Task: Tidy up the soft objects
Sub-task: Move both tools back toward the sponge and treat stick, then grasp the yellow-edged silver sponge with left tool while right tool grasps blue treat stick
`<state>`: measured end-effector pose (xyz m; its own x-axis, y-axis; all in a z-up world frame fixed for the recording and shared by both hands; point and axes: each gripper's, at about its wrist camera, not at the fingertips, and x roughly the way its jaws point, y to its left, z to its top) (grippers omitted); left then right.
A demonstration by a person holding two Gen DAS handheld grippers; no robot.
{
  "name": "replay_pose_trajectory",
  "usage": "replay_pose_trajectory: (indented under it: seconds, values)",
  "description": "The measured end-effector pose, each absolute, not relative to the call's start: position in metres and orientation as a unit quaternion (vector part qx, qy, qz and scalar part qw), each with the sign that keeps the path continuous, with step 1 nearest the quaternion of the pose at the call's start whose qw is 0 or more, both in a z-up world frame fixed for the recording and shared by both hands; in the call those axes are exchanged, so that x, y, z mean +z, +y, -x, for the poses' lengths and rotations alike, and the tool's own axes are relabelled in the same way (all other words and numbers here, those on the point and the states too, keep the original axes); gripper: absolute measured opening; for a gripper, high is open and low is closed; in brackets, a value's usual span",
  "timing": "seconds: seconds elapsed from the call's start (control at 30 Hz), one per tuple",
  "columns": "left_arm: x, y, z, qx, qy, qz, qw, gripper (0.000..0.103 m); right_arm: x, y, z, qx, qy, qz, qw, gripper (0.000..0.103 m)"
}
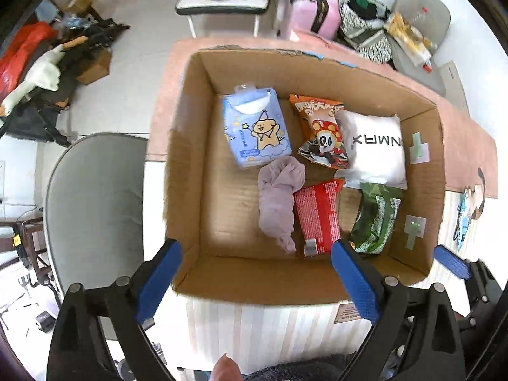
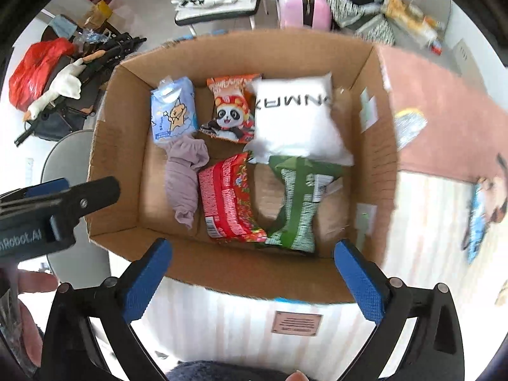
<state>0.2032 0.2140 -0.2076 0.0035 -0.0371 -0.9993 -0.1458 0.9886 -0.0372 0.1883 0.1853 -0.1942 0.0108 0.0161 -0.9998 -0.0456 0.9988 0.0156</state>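
Six soft items are packed in the cardboard box (image 1: pixel 197 165): blue tissue pack (image 1: pixel 255 130), lilac cloth (image 1: pixel 279 197), snack bags; left gripper (image 1: pixel 257 281) is held wide open, empty.

The left tongs (image 1: pixel 255 271) have two long fingers faced with bright blue pads (image 1: pixel 160 281) of a fine ribbed texture. Each finger is carried on a glossy black plastic frame shaped like a splayed A, with triangular cut-outs and round grey rivet heads at the pivots.

The right tongs (image 2: pixel 252 274) are built the same way: blue textured pads (image 2: pixel 360 282), black angular arms, and two grey pivot pins on each side. In the right wrist view the left unit's black body (image 2: pixel 60 203) shows a small screw and white lettering, only partly readable.

A dark, fuzzy garment (image 2: pixel 203 371) shows at the near edge, and a fingertip (image 1: pixel 225 368) peeks in beside it.
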Motion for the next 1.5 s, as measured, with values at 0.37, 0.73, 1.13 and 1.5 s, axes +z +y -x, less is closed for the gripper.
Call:
replay_pose_trajectory:
  seconds: [0.37,0.73,1.13,1.5]
  values:
    - [-0.161,0.196,-0.157,0.087,0.639,0.048,0.762,0.096,-0.143,0.165,-0.158,0.05,0.67,-0.011,0.741,0.103]
    - [-0.112,0.095,-0.195,0.074,0.517,-0.037,0.852,0.096,-0.083,0.071,-0.148,0.006,0.574,-0.025,0.819,0.103]
    - [-0.21,-0.129,-0.311,-0.056,0.578,-0.299,0.757,0.097,-0.124,-0.18,-0.157,-0.18,0.624,-0.108,0.753,0.103]
    - [-0.359,-0.197,-0.354,-0.098,0.68,-0.412,0.598,0.097,-0.223,-0.264,-0.171,-0.188,0.706,-0.13,0.67,0.098]
